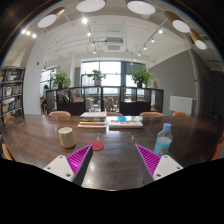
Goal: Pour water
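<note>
Gripper: the gripper point(113, 160) is hanging low over the near part of the table, its fingers spread wide and gripping nothing.
Pads: the purple pads point(79, 158) are facing each other across bare tabletop.
Table: the dark wooden table point(120, 140) is stretching away from the fingers toward the windows; its far edge is meeting a row of chairs.
Bottle: a clear water bottle with a blue label point(164, 138) is standing upright ahead of the right finger, a little to its right, apart from it.
Cup: a pale cup point(66, 137) is standing upright ahead of the left finger and to its left, well apart from the bottle.
Red dish: a small red thing point(97, 146) is lying between cup and bottle, just beyond the fingers.
Books: stacks of books point(110, 121) are sitting farther back, near the table's far side.
Open room: the stretch of table between the fingers and around the bottle is lying bare.
</note>
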{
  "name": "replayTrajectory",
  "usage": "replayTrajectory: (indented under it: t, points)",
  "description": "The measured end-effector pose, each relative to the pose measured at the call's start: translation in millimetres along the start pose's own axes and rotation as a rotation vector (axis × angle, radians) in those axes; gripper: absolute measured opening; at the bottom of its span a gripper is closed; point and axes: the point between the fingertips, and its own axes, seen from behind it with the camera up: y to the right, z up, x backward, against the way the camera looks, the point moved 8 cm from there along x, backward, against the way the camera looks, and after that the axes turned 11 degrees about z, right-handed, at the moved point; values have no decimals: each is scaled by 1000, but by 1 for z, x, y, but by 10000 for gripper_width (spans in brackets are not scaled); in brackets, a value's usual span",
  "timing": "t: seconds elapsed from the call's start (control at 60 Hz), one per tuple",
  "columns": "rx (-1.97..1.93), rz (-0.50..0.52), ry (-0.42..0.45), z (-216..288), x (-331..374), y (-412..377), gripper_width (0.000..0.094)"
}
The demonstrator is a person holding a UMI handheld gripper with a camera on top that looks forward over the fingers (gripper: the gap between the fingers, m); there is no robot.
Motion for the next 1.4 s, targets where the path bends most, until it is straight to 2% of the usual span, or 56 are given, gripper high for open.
replayTrajectory:
  t: [0.117,0.133,0.15,0.267,0.483,0.783,0.833,0.95,1.033,1.15,1.233,1.4]
  points:
    - [14,-78,11,-13,6,40,855]
    - [13,-90,8,1,2,33,861]
    - [14,-101,9,-17,7,52,857]
    - [4,-162,17,-34,8,110,846]
    - [-11,-184,21,-44,-26,199,837]
    - [-3,-181,13,-49,-86,232,822]
    - [3,-184,22,-49,-94,233,769]
    - [3,-183,62,-45,-100,232,460]
    - [-1,-183,62,-46,-104,231,430]
    - [-8,-153,70,-43,-103,233,314]
    - [-14,-169,77,-43,-104,236,262]
    - [28,-176,60,-43,-109,231,260]
